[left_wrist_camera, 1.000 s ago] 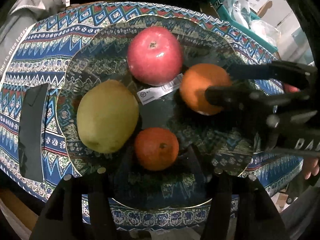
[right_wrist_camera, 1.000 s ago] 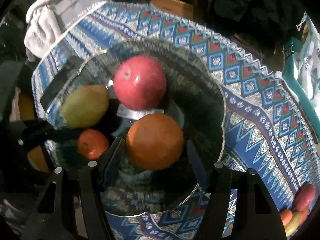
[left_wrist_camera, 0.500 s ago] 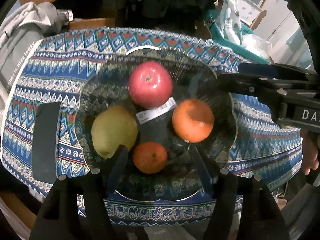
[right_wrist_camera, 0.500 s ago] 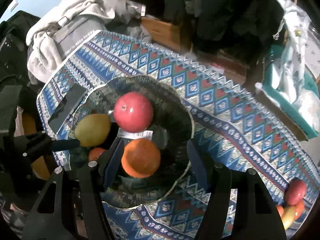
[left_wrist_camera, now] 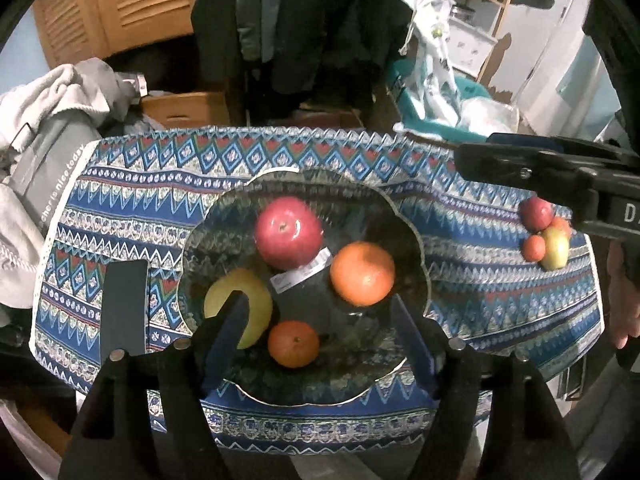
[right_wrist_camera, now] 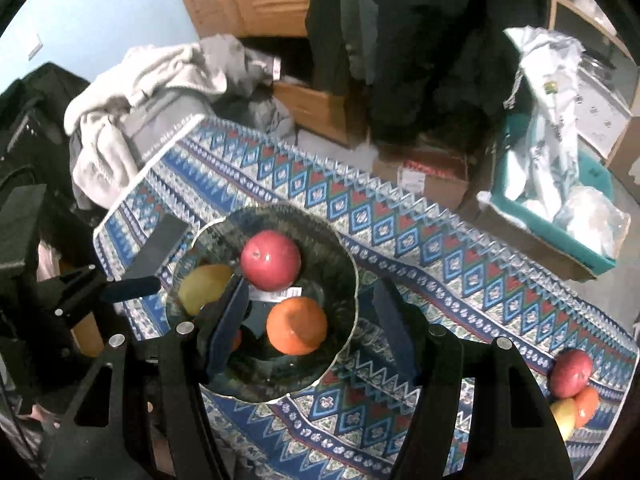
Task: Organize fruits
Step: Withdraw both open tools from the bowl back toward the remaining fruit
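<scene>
Both grippers lifted off bowl [left_wrist_camera: 416,236], left fingers [left_wrist_camera: 224,332] widening, empty

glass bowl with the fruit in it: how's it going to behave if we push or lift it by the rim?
The glass bowl looks rigid and breakable, so knocks are risky. Holding a red apple, two oranges and a yellow fruit, it is probably heavy. On the patterned cloth a push may drag the fabric, and the round fruit would likely roll.
</scene>
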`<action>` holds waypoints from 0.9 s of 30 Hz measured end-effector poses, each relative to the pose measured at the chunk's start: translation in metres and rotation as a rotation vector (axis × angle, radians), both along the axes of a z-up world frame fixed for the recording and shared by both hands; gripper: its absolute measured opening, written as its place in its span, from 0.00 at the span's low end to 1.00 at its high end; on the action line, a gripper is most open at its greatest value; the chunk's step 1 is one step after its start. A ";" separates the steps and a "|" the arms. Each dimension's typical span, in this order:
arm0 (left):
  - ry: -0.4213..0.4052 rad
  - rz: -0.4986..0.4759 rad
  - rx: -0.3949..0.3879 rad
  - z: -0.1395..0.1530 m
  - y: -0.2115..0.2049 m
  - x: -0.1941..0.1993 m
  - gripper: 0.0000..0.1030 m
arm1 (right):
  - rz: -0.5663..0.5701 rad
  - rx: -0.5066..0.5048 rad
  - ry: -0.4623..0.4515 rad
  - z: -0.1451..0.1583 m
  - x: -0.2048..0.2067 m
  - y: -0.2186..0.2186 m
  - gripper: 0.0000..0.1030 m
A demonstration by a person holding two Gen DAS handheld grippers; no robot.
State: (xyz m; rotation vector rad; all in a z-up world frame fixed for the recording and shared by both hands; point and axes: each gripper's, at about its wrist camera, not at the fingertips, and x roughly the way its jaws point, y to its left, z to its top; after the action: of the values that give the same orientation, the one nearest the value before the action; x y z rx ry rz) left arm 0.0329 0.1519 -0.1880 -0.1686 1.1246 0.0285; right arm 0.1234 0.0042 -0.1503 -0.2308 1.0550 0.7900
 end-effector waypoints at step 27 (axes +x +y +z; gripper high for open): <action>-0.073 -0.122 0.003 0.041 -0.076 0.021 0.73 | -0.247 -0.009 -0.062 0.034 0.013 -0.147 0.65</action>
State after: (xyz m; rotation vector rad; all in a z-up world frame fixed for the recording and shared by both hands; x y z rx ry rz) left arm 0.0534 0.0759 -0.1466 -0.0979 1.0606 -0.0838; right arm 0.1368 -0.1429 -0.1159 -0.1287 1.0062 0.5523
